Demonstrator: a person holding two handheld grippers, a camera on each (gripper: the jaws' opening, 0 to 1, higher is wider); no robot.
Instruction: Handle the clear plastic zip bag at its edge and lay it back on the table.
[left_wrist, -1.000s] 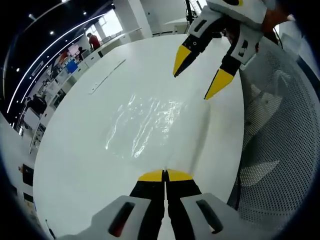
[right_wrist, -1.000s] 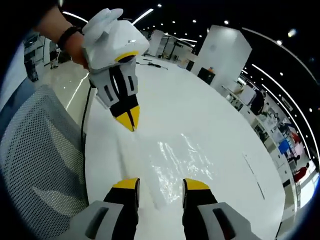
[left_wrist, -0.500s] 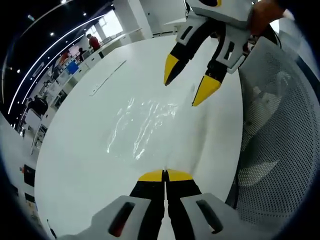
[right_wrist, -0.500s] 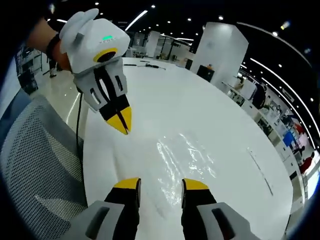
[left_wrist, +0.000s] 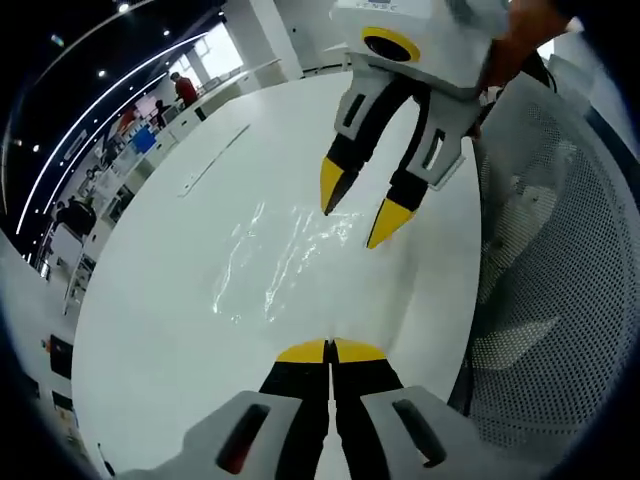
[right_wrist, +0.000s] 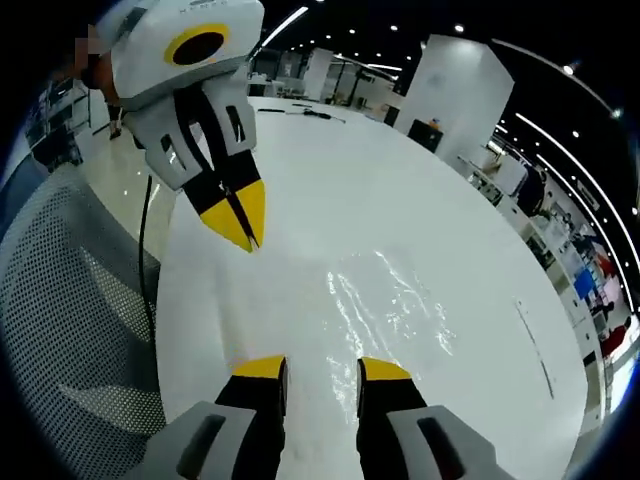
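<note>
One clear plastic zip bag (left_wrist: 285, 255) lies flat on the white round table (left_wrist: 160, 300). My left gripper (left_wrist: 330, 351) stays pinched empty; my right gripper (right_wrist: 322, 369) hovers with jaws apart.

zip bag (left_wrist: 285, 255) edges indistinct (glare), background people blurred

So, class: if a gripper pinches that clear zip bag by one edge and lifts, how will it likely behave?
The clear zip bag lies flat and wrinkled on the white table, so it would probably hang limp. It looks empty and thin, so likely very light. Its glossy film may slip from the open right gripper unless pinched firmly.
</note>
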